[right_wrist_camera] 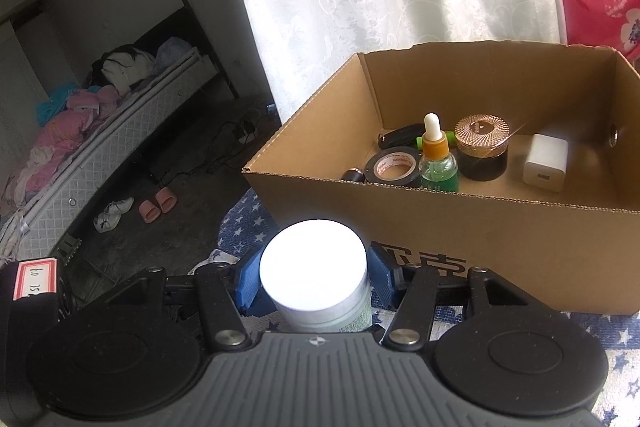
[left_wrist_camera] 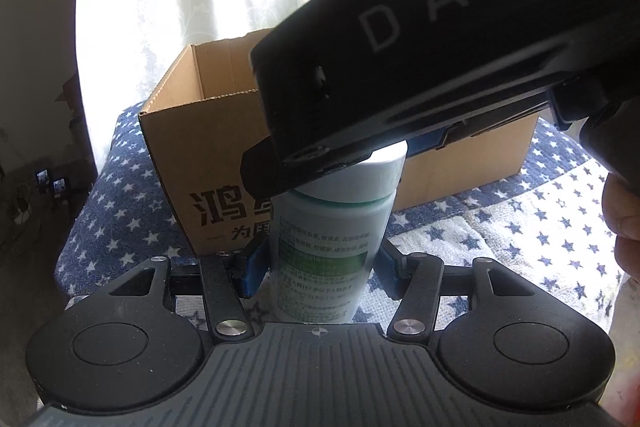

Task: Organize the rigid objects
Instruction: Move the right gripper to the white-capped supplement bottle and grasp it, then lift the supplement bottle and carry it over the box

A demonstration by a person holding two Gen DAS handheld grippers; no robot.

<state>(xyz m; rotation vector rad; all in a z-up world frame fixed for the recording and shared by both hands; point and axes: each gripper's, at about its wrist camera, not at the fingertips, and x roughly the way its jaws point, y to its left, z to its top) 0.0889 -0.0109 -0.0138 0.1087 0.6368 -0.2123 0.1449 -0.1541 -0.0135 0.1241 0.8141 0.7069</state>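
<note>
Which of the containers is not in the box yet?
The white pill bottle, gripped at the cap by the right gripper, outside the cardboard box. The dropper bottle and gold-lidded jar stand inside.

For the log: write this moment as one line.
left gripper: shut on white bottle | right gripper: shut on cap | cardboard box: behind

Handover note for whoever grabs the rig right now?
Left gripper: shut on the white bottle, upright, in front of the cardboard box.
Right gripper: pads clamped on its cap.
Done, in the box: tape roll, dropper bottle, jar, charger.
Left: bottle still outside; probably lift it over the near wall.
</note>
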